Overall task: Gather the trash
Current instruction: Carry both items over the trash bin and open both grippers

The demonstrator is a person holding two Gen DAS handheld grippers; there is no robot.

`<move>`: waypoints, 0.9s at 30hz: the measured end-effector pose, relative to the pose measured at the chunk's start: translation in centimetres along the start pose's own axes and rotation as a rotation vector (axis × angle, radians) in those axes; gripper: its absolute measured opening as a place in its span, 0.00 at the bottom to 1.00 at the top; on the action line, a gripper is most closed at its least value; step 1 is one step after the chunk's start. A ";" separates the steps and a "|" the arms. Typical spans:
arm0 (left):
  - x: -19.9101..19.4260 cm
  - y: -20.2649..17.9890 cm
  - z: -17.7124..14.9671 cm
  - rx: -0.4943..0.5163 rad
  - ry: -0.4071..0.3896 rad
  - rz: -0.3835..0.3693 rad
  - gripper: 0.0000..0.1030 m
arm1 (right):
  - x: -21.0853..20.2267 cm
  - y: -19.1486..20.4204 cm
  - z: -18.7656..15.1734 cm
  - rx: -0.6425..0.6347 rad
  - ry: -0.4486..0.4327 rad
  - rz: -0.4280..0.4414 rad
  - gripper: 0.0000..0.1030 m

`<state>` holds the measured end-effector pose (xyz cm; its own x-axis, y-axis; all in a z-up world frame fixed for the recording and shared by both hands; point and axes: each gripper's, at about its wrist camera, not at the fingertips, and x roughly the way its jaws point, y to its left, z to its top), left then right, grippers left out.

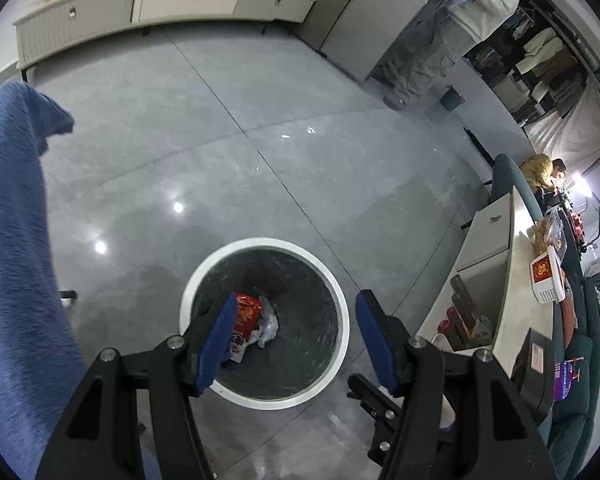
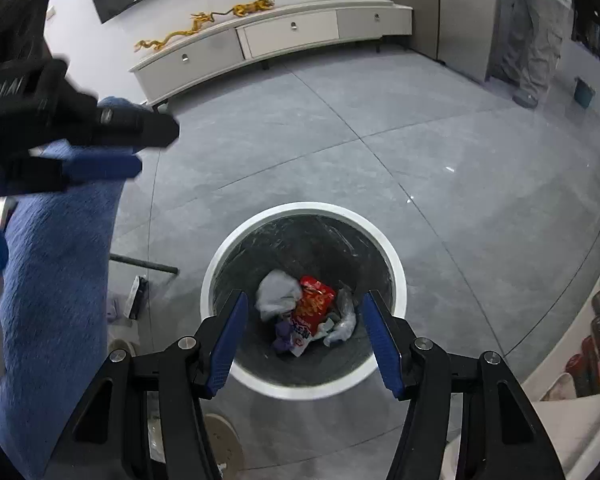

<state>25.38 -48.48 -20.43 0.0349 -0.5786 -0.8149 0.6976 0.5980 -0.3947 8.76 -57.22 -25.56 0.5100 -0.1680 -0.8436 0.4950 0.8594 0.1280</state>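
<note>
A round bin with a white rim (image 1: 342, 312) (image 2: 396, 268) and a dark liner stands on the grey floor. Inside lie a red snack wrapper (image 1: 247, 312) (image 2: 315, 300), crumpled white plastic (image 1: 269, 322) (image 2: 276, 290) and clear wrapping (image 2: 342, 326). My left gripper (image 1: 296, 300) hangs open and empty above the bin. My right gripper (image 2: 305, 298) is open and empty above the bin too. The left gripper also shows in the right wrist view (image 2: 136, 148) at the upper left, beside the bin.
A blue blanket (image 1: 16, 240) (image 2: 56, 264) hangs at the left. A white low cabinet (image 1: 160, 4) (image 2: 284, 36) lines the far wall. A white table (image 1: 516, 300) with boxes stands at the right. A person (image 1: 452, 28) stands at the back right.
</note>
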 end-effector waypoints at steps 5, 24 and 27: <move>-3.8 -0.4 -0.3 0.000 -0.070 0.014 0.58 | -2.0 0.4 -0.2 0.008 -0.025 -0.012 0.57; -23.9 -1.4 -6.1 0.014 -0.376 -0.053 0.58 | -16.9 7.8 0.6 -0.101 -0.257 0.017 0.57; -28.8 -0.1 -9.6 0.014 -0.478 0.003 0.58 | -20.1 10.8 0.6 -0.127 -0.312 0.048 0.58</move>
<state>17.43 -26.59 -0.98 0.3602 -0.7688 -0.5284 0.7062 0.5948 -0.3841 4.30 -44.86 -6.86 0.7313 -0.2485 -0.6352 0.3834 0.9200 0.0814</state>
